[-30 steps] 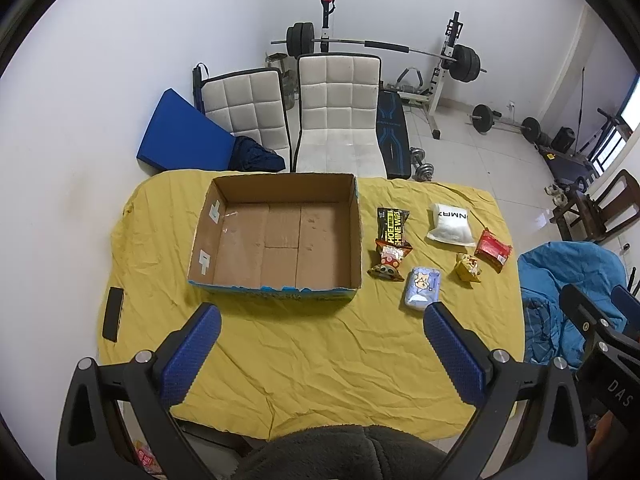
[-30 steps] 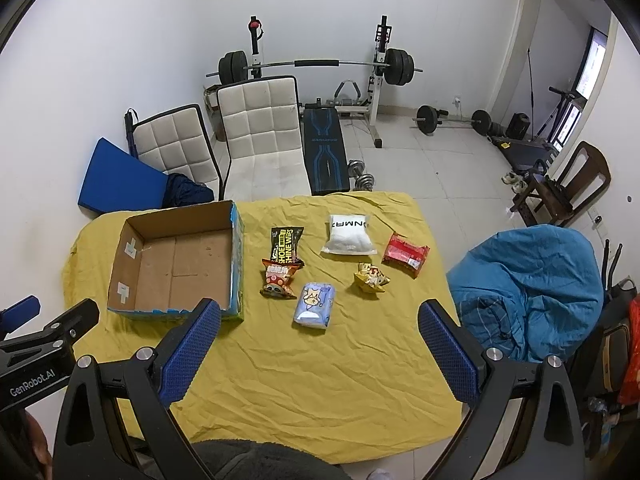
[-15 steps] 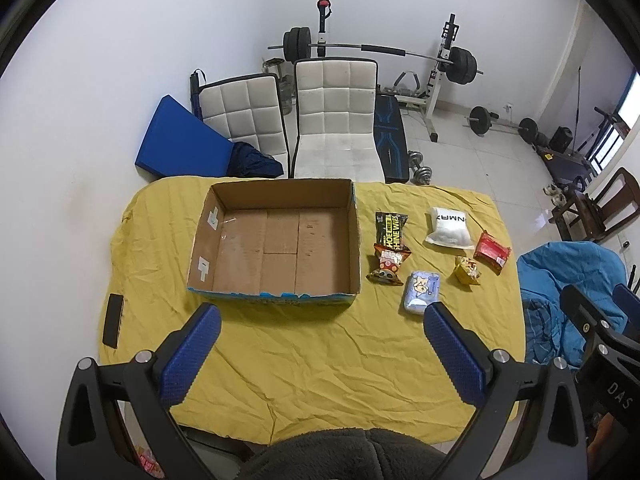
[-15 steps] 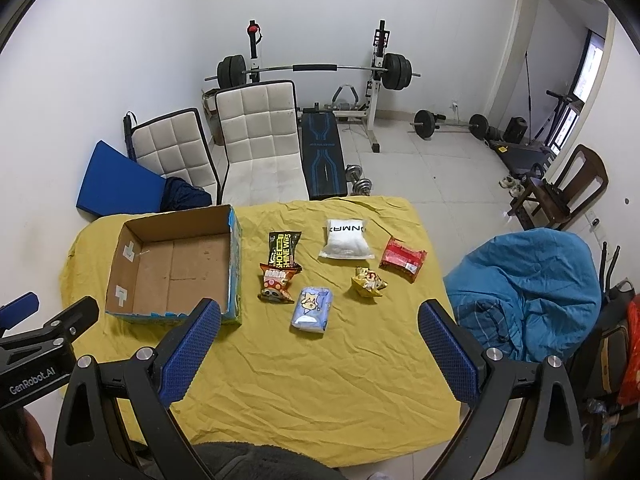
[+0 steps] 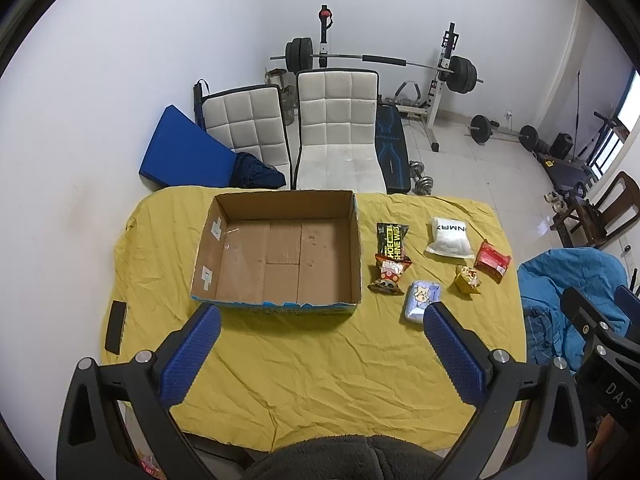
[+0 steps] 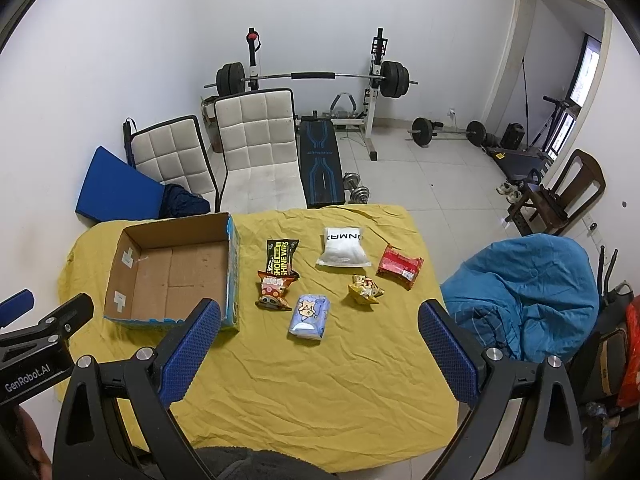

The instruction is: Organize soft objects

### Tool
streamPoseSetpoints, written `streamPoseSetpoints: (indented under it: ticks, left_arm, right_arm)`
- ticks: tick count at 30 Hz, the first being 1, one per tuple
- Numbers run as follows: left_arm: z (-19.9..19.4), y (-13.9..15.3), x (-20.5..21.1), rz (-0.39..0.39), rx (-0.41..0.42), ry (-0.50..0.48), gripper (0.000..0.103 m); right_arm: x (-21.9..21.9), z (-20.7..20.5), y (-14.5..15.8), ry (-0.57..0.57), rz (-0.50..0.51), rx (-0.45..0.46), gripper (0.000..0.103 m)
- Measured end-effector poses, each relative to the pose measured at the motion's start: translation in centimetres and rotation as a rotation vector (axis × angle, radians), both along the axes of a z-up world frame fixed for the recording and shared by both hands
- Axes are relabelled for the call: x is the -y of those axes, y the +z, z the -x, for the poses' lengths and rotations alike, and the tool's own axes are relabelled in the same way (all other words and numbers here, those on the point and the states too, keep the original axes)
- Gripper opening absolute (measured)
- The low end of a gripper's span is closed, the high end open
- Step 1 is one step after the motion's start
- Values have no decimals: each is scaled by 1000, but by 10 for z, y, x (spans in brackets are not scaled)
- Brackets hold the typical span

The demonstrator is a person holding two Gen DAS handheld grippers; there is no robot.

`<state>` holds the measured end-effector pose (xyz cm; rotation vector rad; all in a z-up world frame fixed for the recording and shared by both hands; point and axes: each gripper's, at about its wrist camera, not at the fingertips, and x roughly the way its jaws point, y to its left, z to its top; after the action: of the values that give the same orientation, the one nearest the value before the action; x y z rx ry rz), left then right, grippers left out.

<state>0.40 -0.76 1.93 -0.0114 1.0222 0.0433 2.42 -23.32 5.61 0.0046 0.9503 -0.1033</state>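
An open, empty cardboard box point(image 5: 280, 256) point(image 6: 176, 276) sits on the yellow-covered table point(image 5: 320, 380). To its right lie several soft packets: a black shoe-wipes pack point(image 5: 393, 240) point(image 6: 281, 257), a red snack bag point(image 5: 390, 276) point(image 6: 274, 290), a pale blue tissue pack point(image 5: 422, 300) point(image 6: 309, 315), a white pouch point(image 5: 449, 237) point(image 6: 343, 253), a yellow packet point(image 5: 467, 280) point(image 6: 365, 290) and a red packet point(image 5: 493, 261) point(image 6: 400, 267). My left gripper point(image 5: 320, 356) and right gripper point(image 6: 318, 352) are both open and empty, high above the table's near edge.
A black phone point(image 5: 115, 327) lies at the table's left edge. Two white chairs point(image 5: 336, 136) and a weight bench point(image 6: 320, 160) stand behind the table. A blue beanbag point(image 6: 524, 296) sits to the right.
Both grippers have risen and pulled back a little, so the table and box appear slightly smaller and lower. Nothing on the table has moved.
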Motion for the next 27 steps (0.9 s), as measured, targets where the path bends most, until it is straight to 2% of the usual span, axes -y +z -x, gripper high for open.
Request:
streamPoseSetpoints:
  ticks: [27]
  left_arm:
    - [3, 0, 7, -5, 1, -16, 103]
  right_arm:
    - [-1, 2, 3, 7, -9, 4, 101]
